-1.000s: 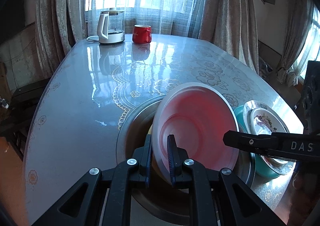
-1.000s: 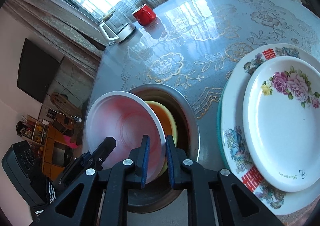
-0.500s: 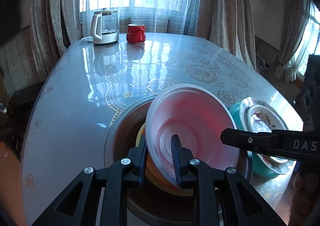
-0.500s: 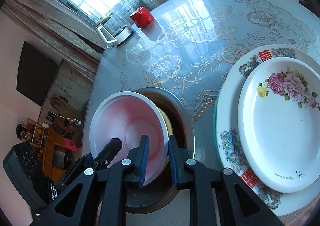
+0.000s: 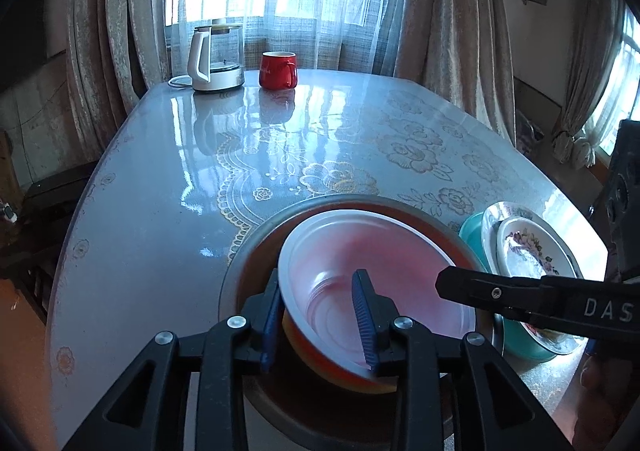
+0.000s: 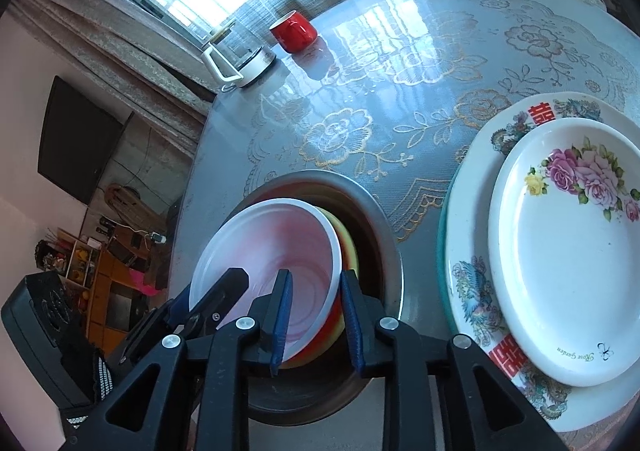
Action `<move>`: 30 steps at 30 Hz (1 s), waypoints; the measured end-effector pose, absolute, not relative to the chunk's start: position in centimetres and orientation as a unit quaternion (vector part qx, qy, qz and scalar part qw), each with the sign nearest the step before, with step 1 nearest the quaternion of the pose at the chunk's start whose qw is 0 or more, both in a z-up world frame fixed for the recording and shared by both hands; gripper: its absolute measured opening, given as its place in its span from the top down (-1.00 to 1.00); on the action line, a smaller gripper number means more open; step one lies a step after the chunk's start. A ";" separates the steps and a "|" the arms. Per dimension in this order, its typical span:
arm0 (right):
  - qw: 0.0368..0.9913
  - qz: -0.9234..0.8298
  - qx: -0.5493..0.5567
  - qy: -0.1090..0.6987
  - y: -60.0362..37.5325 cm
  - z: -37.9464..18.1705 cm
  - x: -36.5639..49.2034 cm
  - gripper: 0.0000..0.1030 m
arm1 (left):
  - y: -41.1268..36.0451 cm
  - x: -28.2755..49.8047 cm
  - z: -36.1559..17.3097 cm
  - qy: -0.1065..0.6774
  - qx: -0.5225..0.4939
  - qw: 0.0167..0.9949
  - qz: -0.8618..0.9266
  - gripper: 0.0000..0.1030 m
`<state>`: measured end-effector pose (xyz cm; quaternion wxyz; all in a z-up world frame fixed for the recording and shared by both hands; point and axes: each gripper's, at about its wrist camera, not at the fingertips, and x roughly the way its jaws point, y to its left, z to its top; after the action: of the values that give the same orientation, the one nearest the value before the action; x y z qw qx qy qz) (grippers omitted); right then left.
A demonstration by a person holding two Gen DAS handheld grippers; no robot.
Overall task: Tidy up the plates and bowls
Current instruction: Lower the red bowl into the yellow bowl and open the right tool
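Pink-white plastic bowl [image 5: 372, 283] sat nested on orange-yellow bowl [image 5: 316, 351] inside steel basin [image 5: 248, 251], near edge of desk [image 5: 160, 179]. We judged it light, thin-walled, slippery; rim best hold. Our left gripper [image 5: 318, 327] straddled near-left rim, jaws parted, not clamping. Our right gripper [image 6: 314, 327] straddled near-right rim, jaws likewise apart, angled in low. Plate stack [image 6: 560, 251] lay right of basin.
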<state>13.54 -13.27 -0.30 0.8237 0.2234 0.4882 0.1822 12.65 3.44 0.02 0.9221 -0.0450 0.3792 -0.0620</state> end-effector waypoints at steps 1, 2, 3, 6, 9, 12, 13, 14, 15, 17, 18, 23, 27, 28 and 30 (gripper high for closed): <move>0.824 0.183 0.223 0.488 -13.2 -0.3 13.6 0.49 | 3.5 12.7 0.0 0.379 -0.046 0.922 -0.062 0.34; 0.823 0.182 0.223 0.490 -13.2 -0.3 13.6 0.48 | 3.6 12.7 0.0 0.379 -0.047 0.922 -0.060 0.34; 0.822 0.182 0.223 0.491 -13.2 -0.3 13.6 0.47 | 3.6 12.6 0.0 0.378 -0.047 0.923 -0.059 0.34; 0.824 0.183 0.219 0.489 -13.2 0.0 13.6 0.47 | 3.7 12.6 -0.1 0.378 -0.045 0.923 -0.057 0.35; 0.830 0.177 0.209 0.485 -13.2 0.5 13.5 0.43 | 3.7 12.7 -0.2 0.380 -0.042 0.922 -0.054 0.49; 0.835 0.168 0.192 0.488 -13.0 0.6 13.6 0.42 | 3.8 12.8 -0.3 0.379 -0.037 0.923 -0.050 0.58; 0.834 0.167 0.189 0.490 -12.8 0.5 13.7 0.42 | 3.8 12.9 -0.3 0.380 -0.037 0.923 -0.049 0.60; 0.833 0.168 0.186 0.493 -12.7 0.3 13.9 0.43 | 3.9 13.0 -0.3 0.381 -0.038 0.922 -0.049 0.61; 0.833 0.171 0.183 0.494 -12.4 0.2 14.1 0.46 | 4.0 13.1 -0.4 0.381 -0.039 0.923 -0.048 0.61; 0.836 0.169 0.171 0.493 -12.0 0.1 14.3 0.54 | 4.2 13.3 -0.4 0.381 -0.038 0.923 -0.043 0.61; 0.838 0.166 0.167 0.492 -11.8 0.0 14.5 0.59 | 4.4 13.3 -0.4 0.381 -0.038 0.923 -0.041 0.61; 0.835 0.174 0.171 0.493 -11.9 -0.1 14.8 0.54 | 4.8 13.1 -0.3 0.383 -0.050 0.921 -0.042 0.60; 0.836 0.189 0.198 0.476 -12.6 0.4 14.3 0.44 | 4.9 12.6 0.1 0.379 -0.052 0.923 -0.043 0.37; 0.840 0.187 0.197 0.469 -12.8 0.7 14.1 0.43 | 4.9 12.5 0.2 0.377 -0.051 0.924 -0.043 0.25; 0.851 0.184 0.193 0.453 -13.1 1.5 13.6 0.43 | 4.9 12.2 0.5 0.370 -0.053 0.927 -0.040 0.07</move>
<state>13.61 -13.10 1.47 0.8510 0.1929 0.4526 0.1838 12.23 4.94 0.52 0.9265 -0.0530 0.3703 -0.0402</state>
